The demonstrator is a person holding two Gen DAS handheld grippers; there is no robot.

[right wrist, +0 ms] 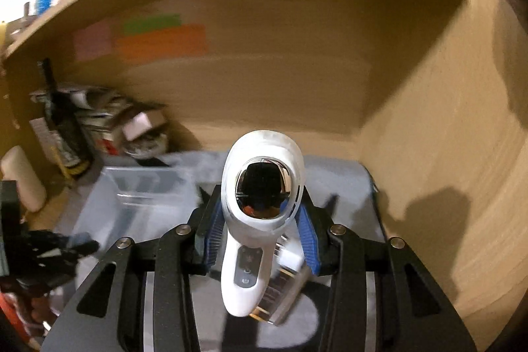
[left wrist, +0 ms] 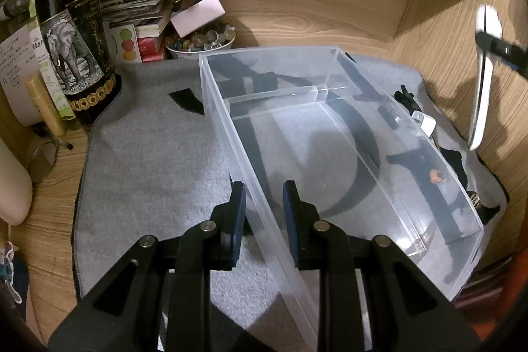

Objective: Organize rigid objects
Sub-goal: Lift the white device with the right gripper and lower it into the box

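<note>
Looking along the left gripper point(left wrist: 263, 197), its two black fingers with blue ribbed pads stand narrowly apart, one on each side of the near wall of a clear plastic bin point(left wrist: 330, 154); whether the pads press the wall cannot be told. The bin is smooth, rectangular and see-through, split by an inner divider, and looks empty. It rests on a fuzzy grey felt mat point(left wrist: 148, 160) covering a wood-grain tabletop point(left wrist: 56, 187). Small dark items lie on the mat beyond the bin's far wall. A dark glass wine bottle point(left wrist: 72, 32) with an elephant label stands at the far left, near a bowl of glassy beads point(left wrist: 201, 43).

Looking along the right gripper point(right wrist: 260, 240), its blue pads are closed on a white handheld device point(right wrist: 254, 230), glossy and rounded, with a mirror-like oval face and buttons on its handle. It is held above the mat, to the right of the bin; the background is blurred.

Likely risk: the slick, curved shell could slip or twist in the pads, or knock the thin bin wall while being lowered in.
</note>
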